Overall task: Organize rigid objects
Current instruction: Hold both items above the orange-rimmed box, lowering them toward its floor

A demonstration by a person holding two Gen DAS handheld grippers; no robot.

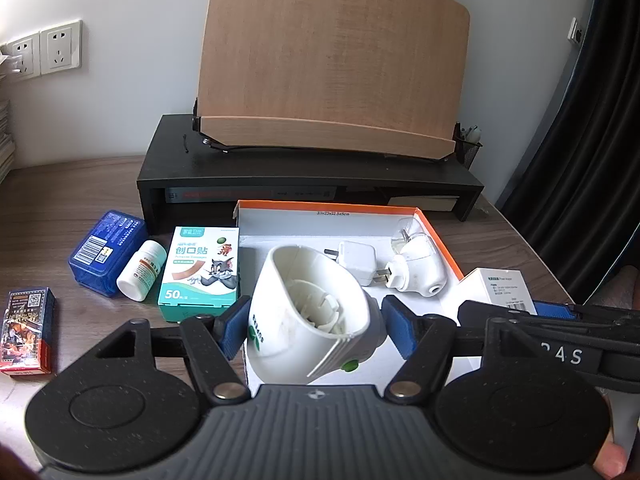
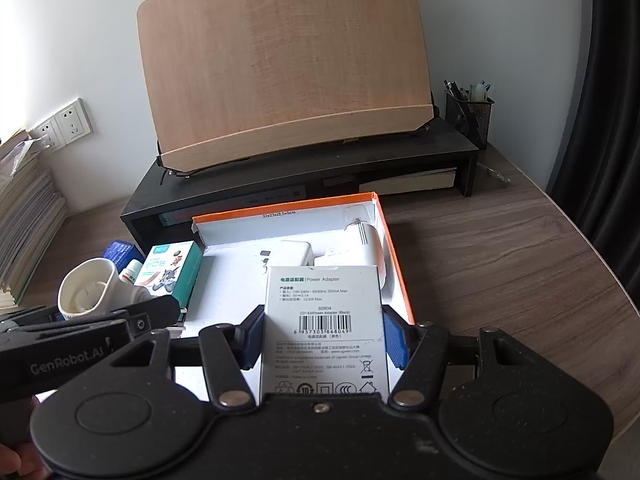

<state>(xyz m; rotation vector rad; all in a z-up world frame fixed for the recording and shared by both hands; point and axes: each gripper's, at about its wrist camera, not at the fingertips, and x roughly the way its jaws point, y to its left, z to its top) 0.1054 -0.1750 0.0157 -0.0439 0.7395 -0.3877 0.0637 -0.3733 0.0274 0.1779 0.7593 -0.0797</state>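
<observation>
My left gripper (image 1: pixel 314 326) is shut on a white plug-in device with a green dot (image 1: pixel 308 312), held over the near left part of the orange-rimmed white box (image 1: pixel 440 240). My right gripper (image 2: pixel 324 334) is shut on a white power adapter box (image 2: pixel 324 320), held over the same orange-rimmed box (image 2: pixel 394 248). Inside the box lie a white charger (image 1: pixel 356 266) and a white plug-in vaporizer (image 1: pixel 418 268). The adapter box also shows in the left wrist view (image 1: pixel 502 286). The white device also shows in the right wrist view (image 2: pixel 90 290).
Left of the box on the wooden desk lie a band-aid carton (image 1: pixel 202 272), a white pill bottle (image 1: pixel 142 276), a blue case (image 1: pixel 106 252) and a card pack (image 1: pixel 26 330). A black riser (image 1: pixel 308 172) with a wooden board stands behind. A pen holder (image 2: pixel 468 114) is at the right.
</observation>
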